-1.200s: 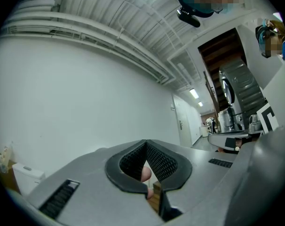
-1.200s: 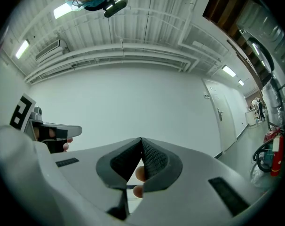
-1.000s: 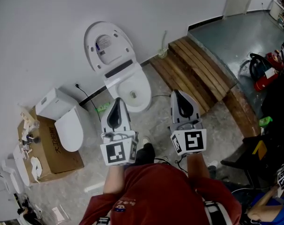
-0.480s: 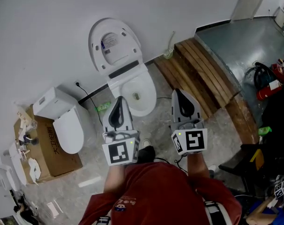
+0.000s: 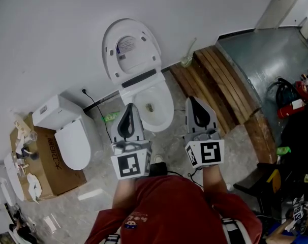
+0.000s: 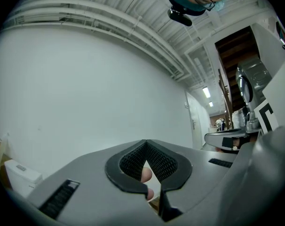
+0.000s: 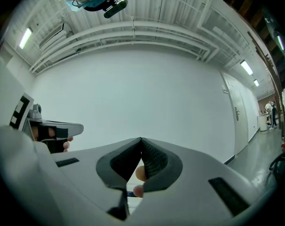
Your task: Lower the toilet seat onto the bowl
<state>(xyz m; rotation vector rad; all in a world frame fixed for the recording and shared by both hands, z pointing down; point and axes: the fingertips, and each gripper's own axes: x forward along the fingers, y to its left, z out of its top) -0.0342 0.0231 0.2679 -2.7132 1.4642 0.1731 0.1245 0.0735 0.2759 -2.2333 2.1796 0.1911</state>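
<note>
The white toilet stands against the wall in the head view, its seat and lid [image 5: 131, 47] raised upright above the open bowl [image 5: 153, 105]. My left gripper [image 5: 127, 108] is held short of the bowl's near left rim, jaws shut and empty. My right gripper [image 5: 191, 100] is level with it, just right of the bowl, also shut on nothing. In the left gripper view, the left gripper [image 6: 146, 142] points at bare white wall with its pads meeting at the tip. The right gripper [image 7: 141, 139] shows the same in the right gripper view. Neither touches the toilet.
A second toilet [image 5: 72, 141] with its lid down stands at the left beside a cardboard box [image 5: 42, 161]. A wooden slatted bench [image 5: 220, 80] runs along the right. A red extinguisher [image 5: 291, 105] lies far right. A black cable [image 5: 95, 108] trails down the wall.
The toilet has shifted right and slightly nearer in the head view as the person stepped closer. Both grippers kept the same pose and stayed shut.
</note>
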